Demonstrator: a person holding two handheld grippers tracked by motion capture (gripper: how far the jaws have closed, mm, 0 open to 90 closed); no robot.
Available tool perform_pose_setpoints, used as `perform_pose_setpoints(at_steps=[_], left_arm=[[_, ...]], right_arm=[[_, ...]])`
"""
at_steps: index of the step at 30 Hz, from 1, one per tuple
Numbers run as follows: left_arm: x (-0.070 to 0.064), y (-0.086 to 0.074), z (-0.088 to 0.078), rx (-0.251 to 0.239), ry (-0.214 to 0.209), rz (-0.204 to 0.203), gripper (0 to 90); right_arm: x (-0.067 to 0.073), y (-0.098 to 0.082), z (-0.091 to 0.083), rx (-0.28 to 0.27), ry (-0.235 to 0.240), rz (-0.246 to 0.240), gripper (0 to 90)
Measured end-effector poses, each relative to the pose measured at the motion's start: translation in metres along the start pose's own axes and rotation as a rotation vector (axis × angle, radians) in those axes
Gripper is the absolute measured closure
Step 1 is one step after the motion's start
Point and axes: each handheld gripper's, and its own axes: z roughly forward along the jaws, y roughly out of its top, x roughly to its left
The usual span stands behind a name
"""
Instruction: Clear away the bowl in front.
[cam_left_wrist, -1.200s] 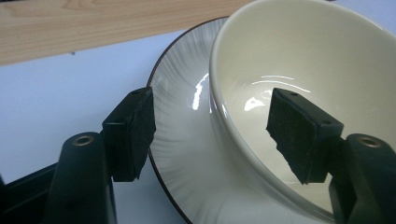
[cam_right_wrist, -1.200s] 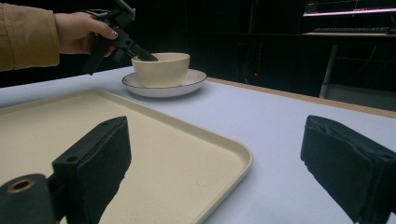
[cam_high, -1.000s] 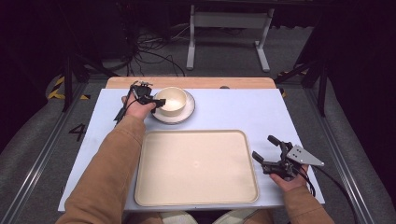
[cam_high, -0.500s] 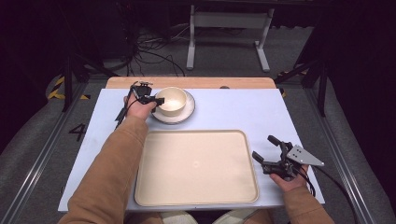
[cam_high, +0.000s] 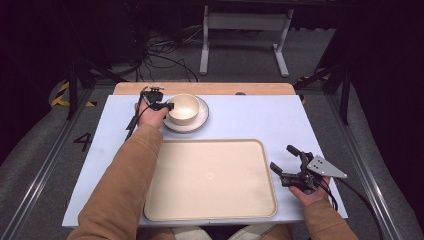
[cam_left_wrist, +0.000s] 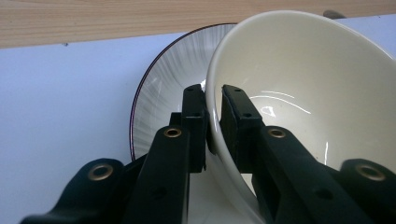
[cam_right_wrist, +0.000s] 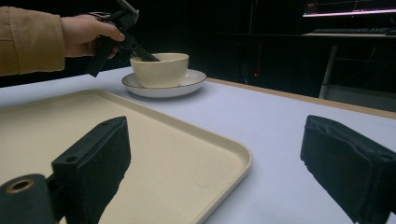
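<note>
Left gripper view: bowl (cam_left_wrist: 299, 93) rim clamped by left gripper (cam_left_wrist: 214, 100) — likely lifted off saucer (cam_left_wrist: 161, 93) next; right gripper (cam_high: 287, 162) idle, jaws apart.

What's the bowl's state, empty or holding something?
Empty. The left gripper view shows the bowl's bare glazed inside while the left gripper clamps its rim; it sits upright on the plate.

Cream bowl (cam_high: 183, 108) on a white plate (cam_left_wrist: 161, 84) with fine grey radial streaks and a thin dark rim line; beige tray (cam_high: 210, 178); pale blue table top (cam_high: 260, 120) with a light wood far edge; tan sleeves; both grippers black.
</note>
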Motion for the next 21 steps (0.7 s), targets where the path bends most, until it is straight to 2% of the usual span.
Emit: perform_pose_setpoints(at_steps=[5, 12, 15, 18, 21], left_arm=[[0.0, 0.001, -0.001, 0.011, 0.022, -0.017, 82.5], [0.0, 0.002, -0.003, 0.011, 0.018, -0.04, 82.5], [-0.002, 0.005, -0.008, -0.016, 0.018, -0.046, 81.5], [-0.003, 0.007, -0.012, -0.025, 0.025, -0.036, 80.4], [-0.001, 0.008, -0.017, -0.02, 0.027, -0.044, 80.0]], right_arm=[[0.0, 0.0, 0.0, -0.002, 0.001, -0.001, 8.7], [0.0, 0.0, 0.0, -0.002, 0.0, -0.001, 8.7], [0.0, 0.0, 0.0, -0.002, 0.0, -0.001, 8.7], [0.0, 0.0, 0.0, -0.002, 0.0, 0.0, 8.6], [0.0, 0.0, 0.0, -0.003, -0.002, -0.003, 8.5]])
